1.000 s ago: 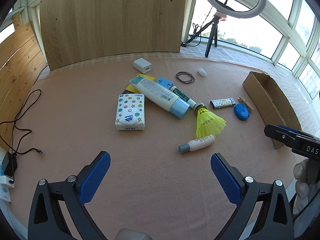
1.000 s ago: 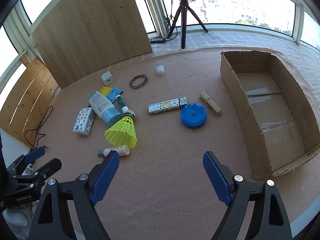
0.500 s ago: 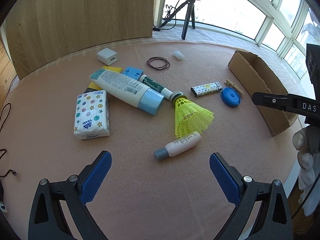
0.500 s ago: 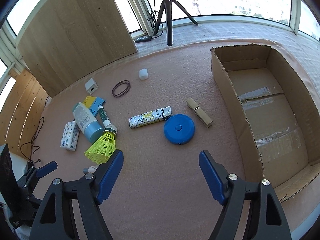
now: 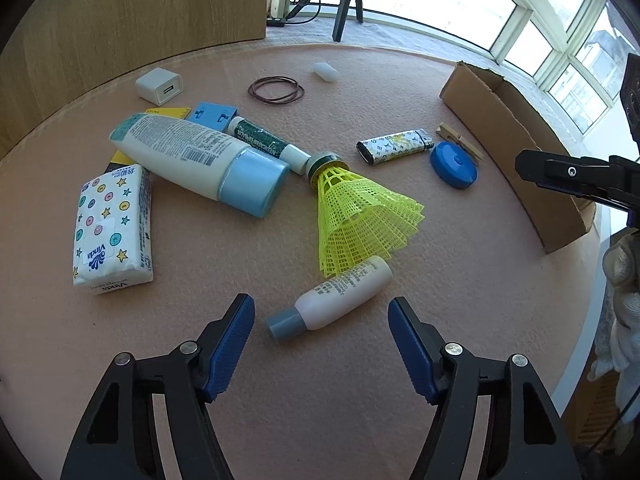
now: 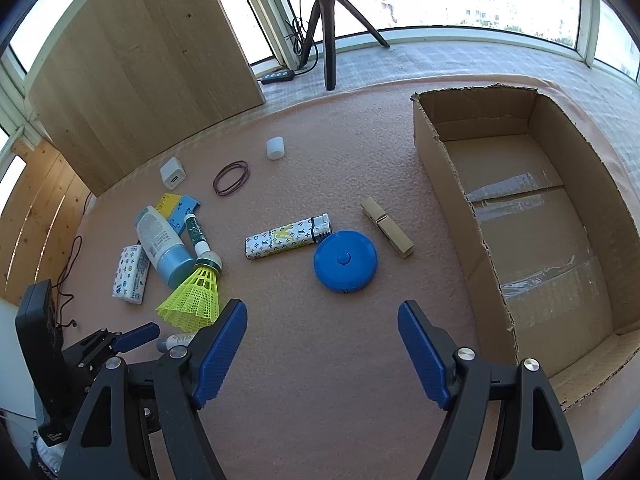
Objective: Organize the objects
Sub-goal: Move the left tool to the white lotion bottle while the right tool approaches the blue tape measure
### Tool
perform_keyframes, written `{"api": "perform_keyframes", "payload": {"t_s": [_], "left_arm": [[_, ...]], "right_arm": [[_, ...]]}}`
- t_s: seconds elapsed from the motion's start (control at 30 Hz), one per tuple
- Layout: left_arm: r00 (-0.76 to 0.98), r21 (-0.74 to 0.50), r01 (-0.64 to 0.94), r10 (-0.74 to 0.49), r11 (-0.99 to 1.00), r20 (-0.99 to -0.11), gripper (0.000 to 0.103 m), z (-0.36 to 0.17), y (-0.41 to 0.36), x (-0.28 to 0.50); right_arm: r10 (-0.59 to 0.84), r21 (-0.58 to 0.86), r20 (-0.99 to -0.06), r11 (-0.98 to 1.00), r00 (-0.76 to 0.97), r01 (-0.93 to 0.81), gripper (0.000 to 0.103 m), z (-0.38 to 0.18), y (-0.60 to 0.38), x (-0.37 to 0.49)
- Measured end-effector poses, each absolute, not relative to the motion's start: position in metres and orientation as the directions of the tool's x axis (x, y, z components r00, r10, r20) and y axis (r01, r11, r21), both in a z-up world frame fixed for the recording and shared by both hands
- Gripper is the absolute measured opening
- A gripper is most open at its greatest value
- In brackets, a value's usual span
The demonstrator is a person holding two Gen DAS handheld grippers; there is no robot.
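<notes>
A small white bottle with a grey cap [image 5: 332, 296] lies on the pink mat, leaning under a yellow shuttlecock [image 5: 360, 216]. My left gripper [image 5: 320, 312] hovers right over it. Its jaws are closing, with the bottle's cap end between the blue fingertips and no pad touching it. My right gripper [image 6: 322, 314] stands open just short of a blue round disc [image 6: 345, 256], with nothing between its fingers. A patterned lighter [image 6: 288, 236] and a wooden clothespin [image 6: 386, 232] lie beside the disc. The cardboard box [image 6: 444, 184] stands open at the right.
A large white lotion bottle [image 5: 200, 160], tissue pack [image 5: 112, 228], green tube [image 5: 264, 140], blue card [image 5: 212, 114], charger [image 5: 158, 86], hair ties [image 5: 276, 90] and white cap [image 5: 326, 72] lie further back. A wooden panel [image 6: 140, 60] and tripod [image 6: 328, 28] stand behind.
My left gripper came down and forward onto the small bottle, and its jaws narrowed. My right gripper drew closer to the blue disc, with its jaws slightly narrower.
</notes>
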State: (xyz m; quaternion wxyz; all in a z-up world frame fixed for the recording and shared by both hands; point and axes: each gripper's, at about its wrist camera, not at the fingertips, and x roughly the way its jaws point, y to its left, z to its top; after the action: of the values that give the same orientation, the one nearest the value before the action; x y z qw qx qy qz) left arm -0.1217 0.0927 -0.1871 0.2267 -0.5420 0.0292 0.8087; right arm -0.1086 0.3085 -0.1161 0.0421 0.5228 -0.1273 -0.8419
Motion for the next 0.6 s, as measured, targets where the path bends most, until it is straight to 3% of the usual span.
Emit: {"api": "perform_keyframes", "payload": {"t_s": [0.07,0.2,0.4,0.6], "left_arm": [[-0.302,-0.204,-0.413,0.344,-0.888,-0.889,0.070,-0.187,0.097,-0.119],[-0.279,-0.228,-0.427,0.367,-0.875,-0.887,0.056,-0.187,0.105,-0.116],[-0.262,-0.235,-0.456,0.382,-0.859,-0.886,0.050,-0.186,0.116,-0.110],[-0.249,-0.231,-0.471,0.379,-0.851,-0.891,0.050,-0.189,0.125,-0.108]], "right_arm": [[-0.205,0.258,-0.871,-0.964,-0.446,-0.061,0.075,-0.118,0.308,-0.111],[-0.204,0.255,-0.874,-0.965,-0.441,-0.058,0.075,-0.121,0.308,-0.116],[-0.197,0.237,-0.882,-0.971,-0.428,-0.042,0.074,-0.126,0.305,-0.129],[-0.199,0.233,-0.907,-0.971,-0.371,-0.048,0.067,-0.140,0.303,-0.150]]}}
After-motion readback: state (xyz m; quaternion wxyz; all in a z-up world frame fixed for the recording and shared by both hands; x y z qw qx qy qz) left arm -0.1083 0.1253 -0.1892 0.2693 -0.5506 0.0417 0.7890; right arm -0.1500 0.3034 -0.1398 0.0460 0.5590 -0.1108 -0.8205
